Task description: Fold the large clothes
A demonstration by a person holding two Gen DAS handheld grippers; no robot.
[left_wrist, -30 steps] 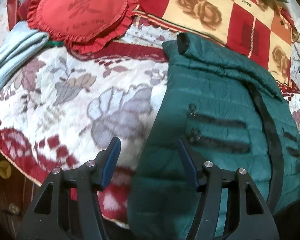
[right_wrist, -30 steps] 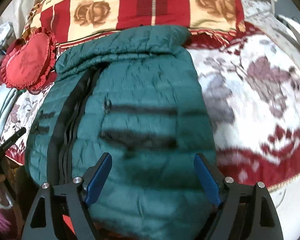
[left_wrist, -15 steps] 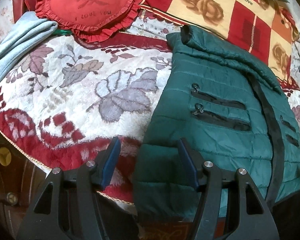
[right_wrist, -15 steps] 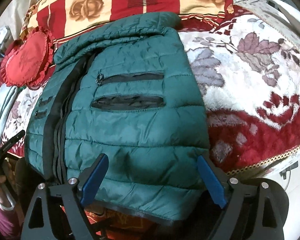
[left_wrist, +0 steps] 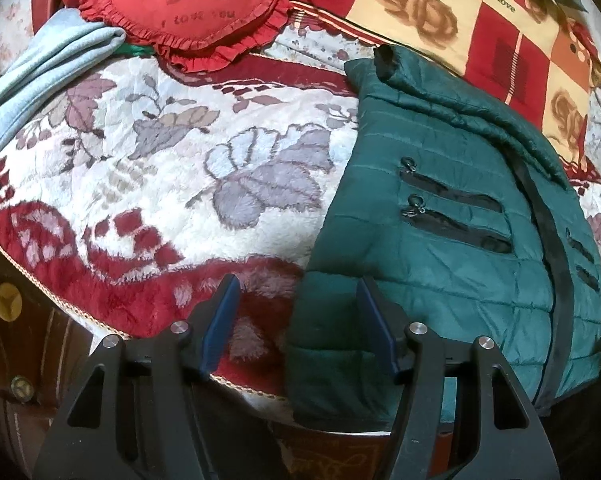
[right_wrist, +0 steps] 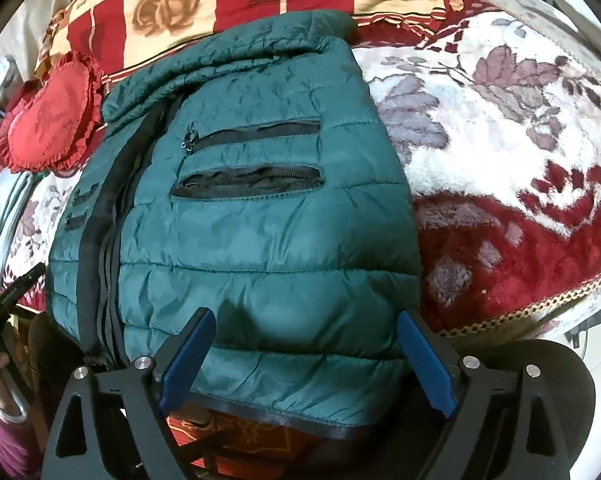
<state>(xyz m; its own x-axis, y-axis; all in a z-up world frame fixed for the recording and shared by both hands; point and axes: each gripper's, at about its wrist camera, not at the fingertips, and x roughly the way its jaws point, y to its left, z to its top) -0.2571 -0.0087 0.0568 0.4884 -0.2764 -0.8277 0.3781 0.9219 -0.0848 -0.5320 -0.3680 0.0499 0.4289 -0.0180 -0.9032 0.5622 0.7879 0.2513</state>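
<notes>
A dark green quilted puffer jacket (left_wrist: 452, 240) lies front up on the bed, with its black centre zip and zipped pockets showing and its hem hanging over the near bed edge. It also fills the right wrist view (right_wrist: 260, 232). My left gripper (left_wrist: 296, 320) is open, its jaws straddling the jacket's lower left hem corner. My right gripper (right_wrist: 304, 356) is open wide over the jacket's lower right hem, just above the fabric. Neither holds anything.
A red and white floral blanket (left_wrist: 160, 184) covers the bed. A red heart cushion (left_wrist: 188, 4), a folded pale blue garment (left_wrist: 32, 80) and a checked rose quilt (left_wrist: 480, 24) lie at the back. A wooden bed frame (left_wrist: 12, 340) is at lower left.
Both grippers have pulled back toward the near bed edge, from over the jacket's middle to its hem. Both stay open.
</notes>
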